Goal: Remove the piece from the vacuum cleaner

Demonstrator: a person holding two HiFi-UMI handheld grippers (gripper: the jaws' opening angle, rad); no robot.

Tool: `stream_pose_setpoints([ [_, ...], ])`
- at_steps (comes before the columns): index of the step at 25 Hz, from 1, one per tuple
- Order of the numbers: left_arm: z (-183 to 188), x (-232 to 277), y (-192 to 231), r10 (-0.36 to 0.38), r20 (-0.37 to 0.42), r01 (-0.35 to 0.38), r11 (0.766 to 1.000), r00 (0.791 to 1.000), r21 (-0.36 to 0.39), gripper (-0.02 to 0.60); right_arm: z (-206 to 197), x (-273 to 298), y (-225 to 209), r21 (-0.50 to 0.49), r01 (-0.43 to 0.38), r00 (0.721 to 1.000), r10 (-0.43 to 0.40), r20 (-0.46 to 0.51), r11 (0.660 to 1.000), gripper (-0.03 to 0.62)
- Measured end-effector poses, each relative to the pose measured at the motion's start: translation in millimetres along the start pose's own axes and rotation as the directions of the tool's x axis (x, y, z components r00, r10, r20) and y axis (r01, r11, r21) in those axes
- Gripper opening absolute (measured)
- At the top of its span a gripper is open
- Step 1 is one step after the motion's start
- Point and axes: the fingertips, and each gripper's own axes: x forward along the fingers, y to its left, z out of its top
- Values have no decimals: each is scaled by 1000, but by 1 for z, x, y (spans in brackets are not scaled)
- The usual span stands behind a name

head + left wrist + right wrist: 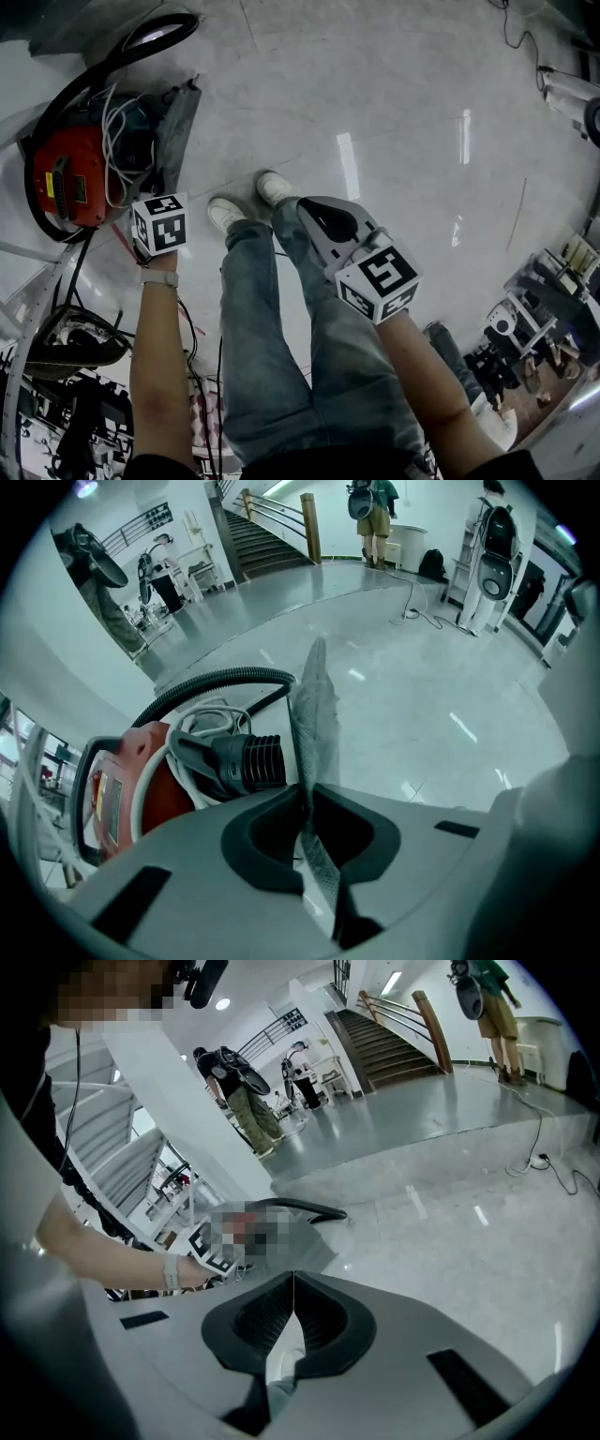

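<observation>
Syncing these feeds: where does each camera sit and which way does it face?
Head view: on the head, steeply down: legs, left gripper, right gripper.
Left gripper view: along its jaws, shut on the grey fabric piece.
Right gripper view: along its shut jaws, toward the left forearm.
Shared: head and left gripper views show the red vacuum cleaner.
</observation>
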Motion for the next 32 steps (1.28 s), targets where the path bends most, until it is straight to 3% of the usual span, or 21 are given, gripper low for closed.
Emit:
stream_pose_setpoints([
  [18,-5,-1,-10,27,-6,-26,996,1000,86,43,-9,-7,-2,14,8,1000,-8,13,1000,30],
  [25,-12,-1,-78,-59,-17,61,975,998,213,40,-13,-9,-6,24,14,1000,-14,14,1000,30],
  [32,-19,-6,-134,-164,-40,167,979,986,117,40,-16,-18,-16,33,30,999,-31,19,999,30],
])
